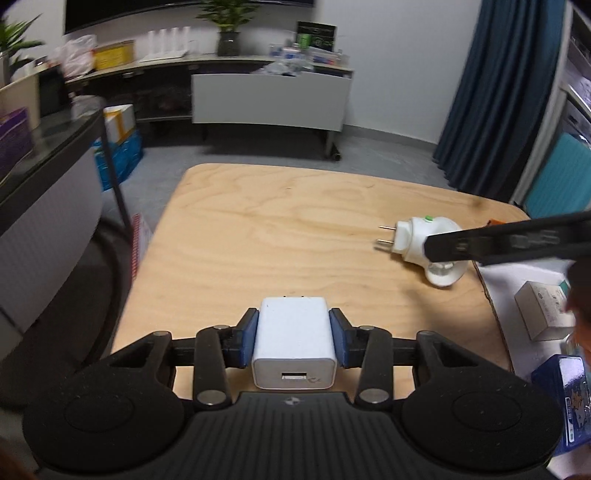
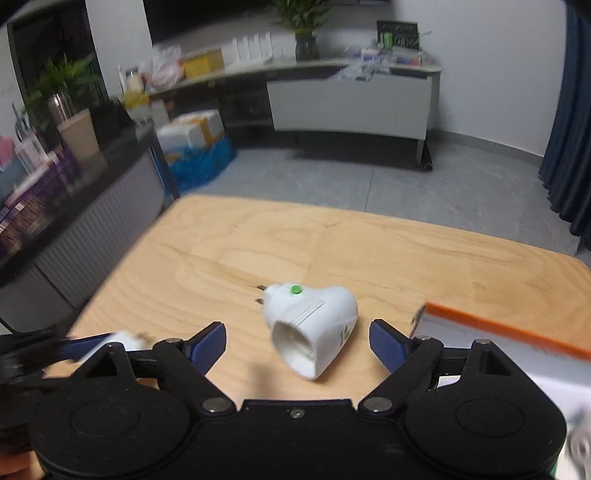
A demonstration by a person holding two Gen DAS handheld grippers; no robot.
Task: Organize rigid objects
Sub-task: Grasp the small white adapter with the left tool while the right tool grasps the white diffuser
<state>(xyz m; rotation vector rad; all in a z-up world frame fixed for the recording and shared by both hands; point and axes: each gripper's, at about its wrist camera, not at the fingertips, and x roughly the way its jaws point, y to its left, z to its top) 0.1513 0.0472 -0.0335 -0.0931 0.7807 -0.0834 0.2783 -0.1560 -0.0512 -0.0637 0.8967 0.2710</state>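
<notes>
Left wrist view: left gripper (image 1: 294, 341) clamped on the white USB charger (image 1: 293, 345), blue pads (image 1: 248, 338) pressing both flat sides, prongs pointing away, probably so as to keep it steady for carrying. Held just above the near edge of the wooden table (image 1: 280, 229). Right wrist view: right gripper (image 2: 297, 345) wide, nothing held, pads on either side of the white plug-in adapter (image 2: 314, 328) without touching. Adapter lying on its side on the table, near the orange-edged box (image 2: 498, 334), likely the next thing to grasp.

A potted plant (image 1: 228, 27) and a yellow box (image 1: 112, 54) are set on the long shelf (image 1: 207, 62), and a dark blue curtain (image 1: 506, 96) is hung at right.
</notes>
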